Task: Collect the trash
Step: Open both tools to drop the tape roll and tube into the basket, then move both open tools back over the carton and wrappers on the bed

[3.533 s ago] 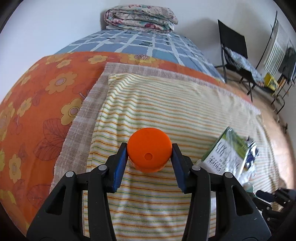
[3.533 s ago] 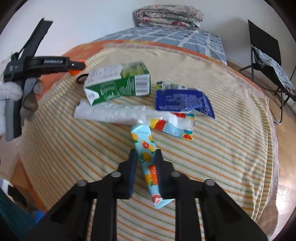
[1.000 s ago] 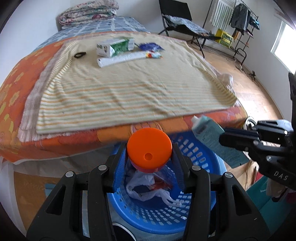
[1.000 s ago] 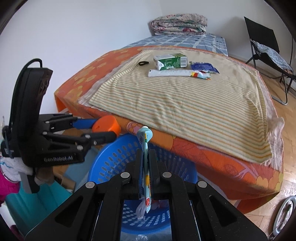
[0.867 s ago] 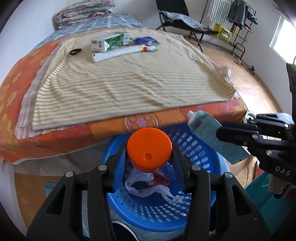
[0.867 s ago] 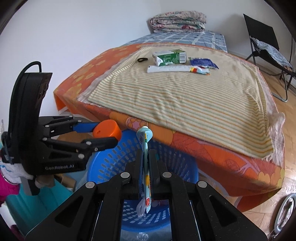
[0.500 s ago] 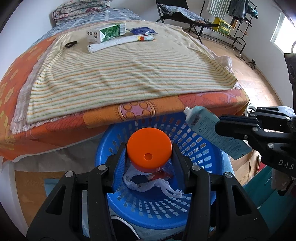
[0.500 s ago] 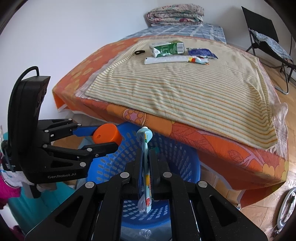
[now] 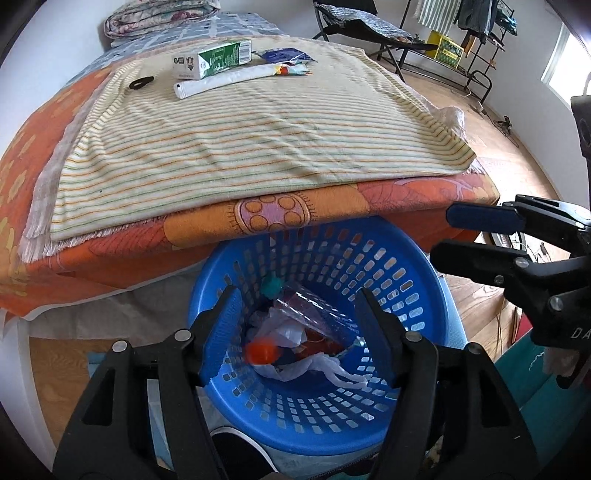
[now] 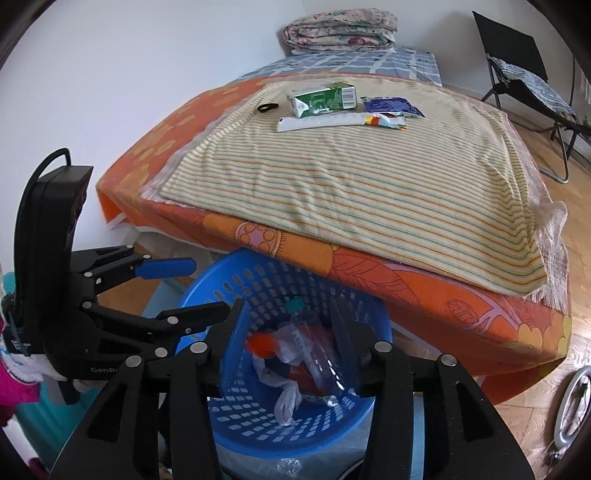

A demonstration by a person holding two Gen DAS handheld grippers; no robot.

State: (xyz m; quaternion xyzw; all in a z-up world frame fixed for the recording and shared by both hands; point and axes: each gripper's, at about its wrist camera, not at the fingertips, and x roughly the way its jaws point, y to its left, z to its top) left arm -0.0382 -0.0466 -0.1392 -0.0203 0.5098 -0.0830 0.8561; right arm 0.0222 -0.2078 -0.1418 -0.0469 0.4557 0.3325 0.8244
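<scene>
Both grippers hang over a blue plastic basket [image 9: 424,269] [image 10: 266,288] at the foot of the bed. My left gripper [image 9: 297,325] [image 10: 208,286] is opening, with nothing between its fingers. The orange cap [image 9: 260,352] [image 10: 260,343] lies below it in the basket, among a clear bottle [image 10: 317,354] and white plastic. My right gripper [image 10: 290,328] [image 9: 441,236] is opening too and holds nothing. I cannot pick out the fruit-print packet in the pile. On the striped cloth lie a green carton [image 9: 212,59] [image 10: 321,98], a white wrapper [image 9: 221,79], a blue packet [image 9: 284,55] and a small black ring [image 9: 141,83].
The bed's orange edge [image 9: 295,214] overhangs the far rim of the basket. A folding chair [image 10: 517,74] stands on the wood floor at the right, and a folded quilt [image 10: 340,27] lies at the head of the bed. Teal items sit beside the basket.
The left jaws have spread and the orange cap has dropped into the basket. The right jaws have spread and the fruit-print packet has left them. Both grippers stay over the basket.
</scene>
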